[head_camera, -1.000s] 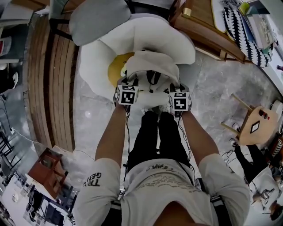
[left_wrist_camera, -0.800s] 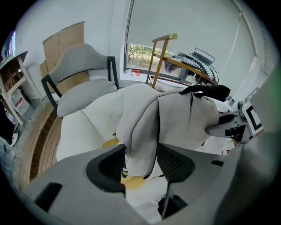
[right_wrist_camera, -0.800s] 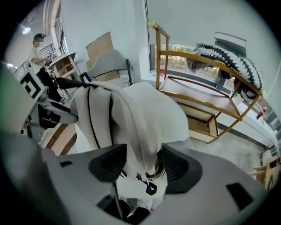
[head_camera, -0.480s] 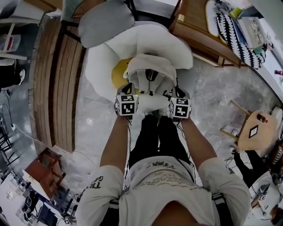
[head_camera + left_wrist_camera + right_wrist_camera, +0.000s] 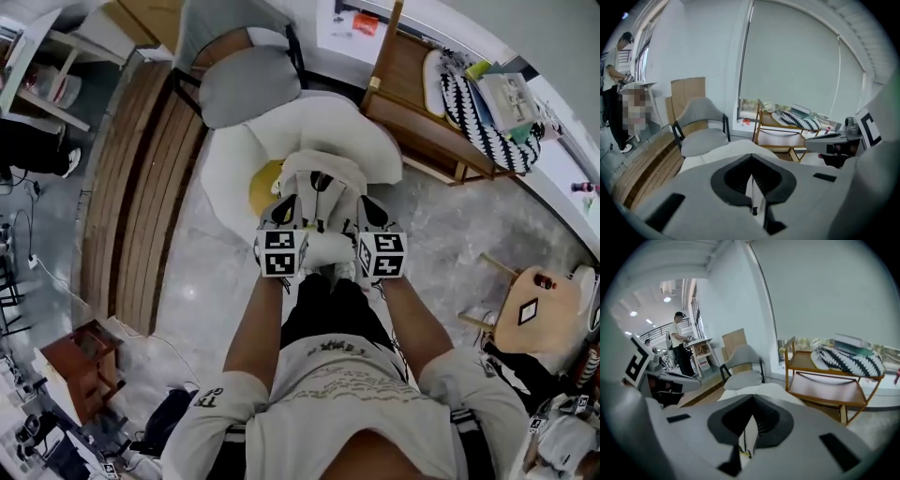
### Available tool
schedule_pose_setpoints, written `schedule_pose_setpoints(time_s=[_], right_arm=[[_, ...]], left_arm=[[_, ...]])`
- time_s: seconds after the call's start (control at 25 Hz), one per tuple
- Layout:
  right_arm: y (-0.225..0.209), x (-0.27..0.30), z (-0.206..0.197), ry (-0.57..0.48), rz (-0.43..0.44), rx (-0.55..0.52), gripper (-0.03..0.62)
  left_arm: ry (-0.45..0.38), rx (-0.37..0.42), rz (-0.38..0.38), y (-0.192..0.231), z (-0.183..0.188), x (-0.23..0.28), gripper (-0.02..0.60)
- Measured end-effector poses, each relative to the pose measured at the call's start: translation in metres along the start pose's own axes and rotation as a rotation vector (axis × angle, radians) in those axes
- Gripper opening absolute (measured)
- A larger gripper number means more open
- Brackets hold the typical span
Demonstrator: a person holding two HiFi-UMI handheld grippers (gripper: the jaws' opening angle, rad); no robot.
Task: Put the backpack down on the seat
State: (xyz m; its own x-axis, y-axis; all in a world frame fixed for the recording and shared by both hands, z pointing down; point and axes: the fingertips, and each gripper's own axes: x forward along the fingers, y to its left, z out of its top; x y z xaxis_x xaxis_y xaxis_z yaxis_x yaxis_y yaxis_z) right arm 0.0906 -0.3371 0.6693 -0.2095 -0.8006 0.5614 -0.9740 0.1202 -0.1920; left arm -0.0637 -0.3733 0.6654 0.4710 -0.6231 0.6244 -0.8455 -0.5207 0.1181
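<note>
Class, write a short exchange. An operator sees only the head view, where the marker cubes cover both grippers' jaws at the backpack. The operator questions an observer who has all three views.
Operator: Do the left jaws hold anything?
Observer: Yes. The left gripper has just closed its jaws on a thin white strip, seemingly part of the backpack.
Operator: And the right jaws?
Observer: The right gripper has also just closed, and it pinches a similar white strip.
Operator: What stands beyond the seat?
Observer: A lowered blind covers the window behind the shelf cart, leaving a gap at the bottom.
</note>
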Motion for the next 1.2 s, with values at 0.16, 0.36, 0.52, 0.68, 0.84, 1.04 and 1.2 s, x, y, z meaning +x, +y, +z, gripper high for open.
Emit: schedule_pose_setpoints(time_s=[0.16,0.36,0.52,0.68,0.84,1.04,1.2], right_arm=[[0.017,-0.029,0.064,-0.118,0.014,-0.053,0.026],[0.029,-0.068,0.144,-0.279,-0.007,-0.090,0.026],[0.034,-0.098,0.203,-0.379,0.041,-0.046,0.026],[0.041,-0.128,0.263,-0.475,0.072,-0.046,0.026],[0.054,-0.156,0.303,-0.558,0.075,-0.085,0.026],[0.057,-0.176,0.331,-0.619,0.057,-0.139,0.026],[0.056,-0.178,0.338,-0.625,0.047,-0.151,0.026]], left_arm=[[-0.109,-0.011,0.050,0.002,0.059,-0.035,0.021],[-0.241,0.005,0.106,0.001,0.131,-0.083,0.020],[-0.338,0.036,0.134,-0.006,0.189,-0.123,0.020],[-0.432,0.072,0.154,-0.007,0.248,-0.162,0.020],[-0.511,0.092,0.191,-0.006,0.286,-0.202,0.020],[-0.578,0.127,0.217,-0.010,0.313,-0.226,0.020],[-0.574,0.131,0.218,-0.010,0.313,-0.223,0.020]])
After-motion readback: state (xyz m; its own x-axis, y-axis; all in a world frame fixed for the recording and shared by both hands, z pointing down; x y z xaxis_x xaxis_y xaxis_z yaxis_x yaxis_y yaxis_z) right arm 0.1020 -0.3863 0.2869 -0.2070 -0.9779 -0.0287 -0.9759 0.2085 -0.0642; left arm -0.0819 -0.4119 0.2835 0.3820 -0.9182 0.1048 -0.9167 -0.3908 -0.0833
